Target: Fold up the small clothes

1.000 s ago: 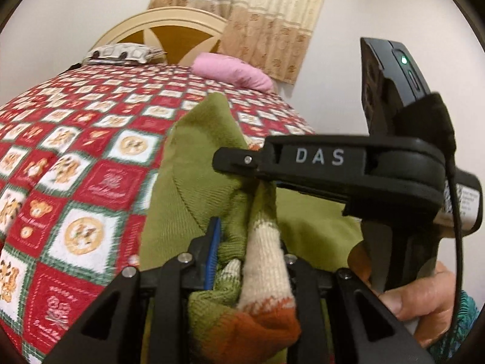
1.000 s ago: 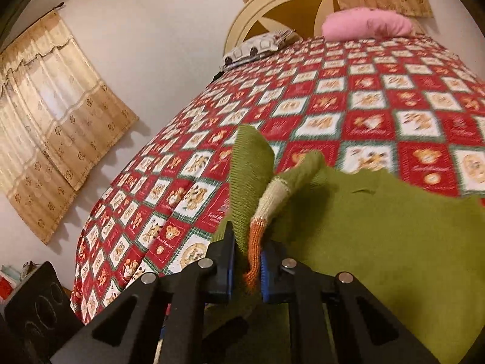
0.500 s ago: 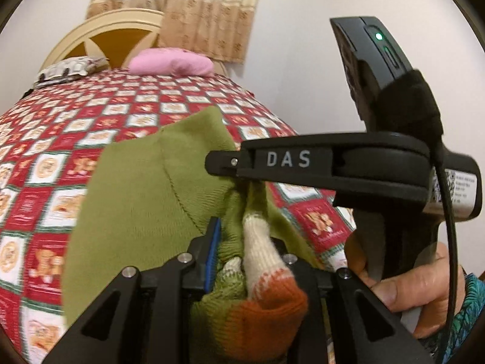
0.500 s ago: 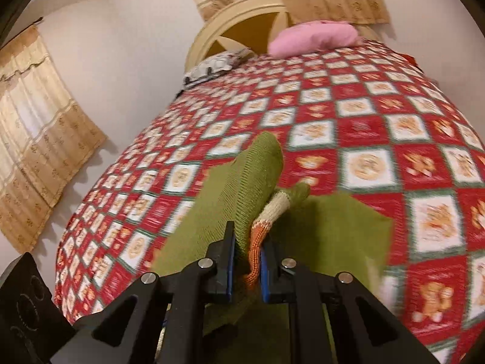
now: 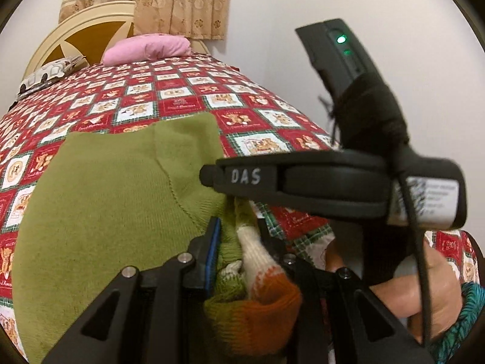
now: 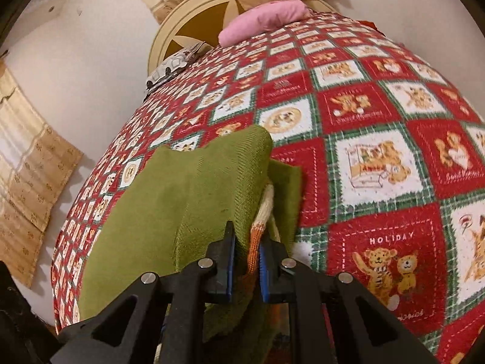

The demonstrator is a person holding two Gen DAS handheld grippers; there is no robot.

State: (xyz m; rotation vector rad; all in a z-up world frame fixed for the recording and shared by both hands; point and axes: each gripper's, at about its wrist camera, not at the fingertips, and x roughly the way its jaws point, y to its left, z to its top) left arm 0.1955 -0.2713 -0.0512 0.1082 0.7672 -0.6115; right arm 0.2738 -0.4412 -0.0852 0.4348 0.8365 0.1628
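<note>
The left tool (image 5: 239, 242) is clamped on a bunched fold of the green knit sweater (image 5: 106, 212), its cream and orange striped cuff (image 5: 266, 291) bulging out between the fingers. To the left of this tool the sweater's body spreads flat over the bed's red teddy-bear quilt (image 5: 182, 97). Just right of it, the right tool (image 6: 247, 257) crosses the left wrist view, held by a hand (image 5: 424, 282), and pinches a thinner fold of the same sweater with the orange cuff edge (image 6: 254, 242) caught between its blue pads. A pink pillow (image 6: 266, 19) lies far ahead by the headboard (image 6: 194, 21).
</note>
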